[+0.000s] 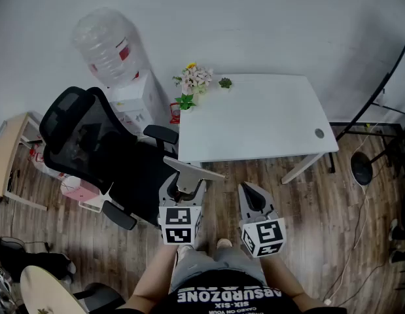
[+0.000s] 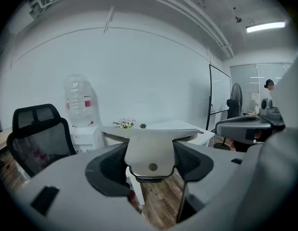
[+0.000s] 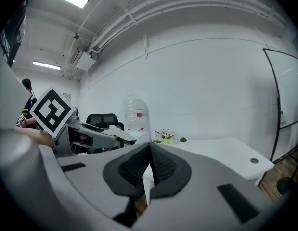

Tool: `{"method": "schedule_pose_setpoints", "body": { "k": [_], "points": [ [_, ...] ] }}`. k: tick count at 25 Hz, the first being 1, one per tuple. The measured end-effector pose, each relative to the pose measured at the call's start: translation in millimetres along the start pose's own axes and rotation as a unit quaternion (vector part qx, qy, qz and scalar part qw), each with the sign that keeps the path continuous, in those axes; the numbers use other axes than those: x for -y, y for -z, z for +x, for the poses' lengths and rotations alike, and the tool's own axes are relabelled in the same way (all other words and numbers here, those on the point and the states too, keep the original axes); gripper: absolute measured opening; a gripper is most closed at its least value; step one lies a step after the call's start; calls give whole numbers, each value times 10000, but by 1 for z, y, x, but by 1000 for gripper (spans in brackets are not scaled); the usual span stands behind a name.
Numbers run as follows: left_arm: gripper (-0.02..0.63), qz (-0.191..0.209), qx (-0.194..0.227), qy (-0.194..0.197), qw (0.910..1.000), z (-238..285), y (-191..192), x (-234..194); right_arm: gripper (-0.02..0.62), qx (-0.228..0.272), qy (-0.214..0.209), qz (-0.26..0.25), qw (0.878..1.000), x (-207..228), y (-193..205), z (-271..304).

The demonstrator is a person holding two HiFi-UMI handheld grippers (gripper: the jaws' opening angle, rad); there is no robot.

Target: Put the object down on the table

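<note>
My left gripper [image 1: 186, 183] is shut on a flat, T-shaped metal piece [image 1: 191, 169], whose wide top edge points toward the table. In the left gripper view the metal piece [image 2: 151, 148] sits between the two black pads [image 2: 108, 170], with its stem and a small round hole near the pads. The jaws stand wide around it. The right gripper [image 1: 248, 192] hangs beside the left one with its ribbed pads [image 3: 161, 165] pressed together and nothing between them. Both grippers are held over the wood floor, short of the white table [image 1: 267, 120].
A flower pot [image 1: 194, 80] and a small green plant [image 1: 225, 82] stand at the table's far left corner. A black office chair [image 1: 91, 146] sits left of the table, and a water dispenser [image 1: 114, 51] stands behind it. A fan base [image 1: 362, 169] and stand legs are at the right.
</note>
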State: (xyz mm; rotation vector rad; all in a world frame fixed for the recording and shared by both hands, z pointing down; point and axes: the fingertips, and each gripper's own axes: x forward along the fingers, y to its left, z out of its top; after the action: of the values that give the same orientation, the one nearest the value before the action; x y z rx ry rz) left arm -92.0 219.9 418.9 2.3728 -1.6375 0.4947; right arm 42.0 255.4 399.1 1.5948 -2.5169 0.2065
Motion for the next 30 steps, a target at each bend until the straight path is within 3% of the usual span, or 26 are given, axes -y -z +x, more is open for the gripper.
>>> {"method": "schedule_pose_setpoints", "body": {
  "k": [16,30],
  "points": [
    [291,46,-132,-76,9999,13,6,21,-2,20,-212,71,9997,21,14,-4],
    [291,43,-251,49,9997,70,-2,-1,-2,-96,-94,111,9998,45,9,54]
  ]
}}
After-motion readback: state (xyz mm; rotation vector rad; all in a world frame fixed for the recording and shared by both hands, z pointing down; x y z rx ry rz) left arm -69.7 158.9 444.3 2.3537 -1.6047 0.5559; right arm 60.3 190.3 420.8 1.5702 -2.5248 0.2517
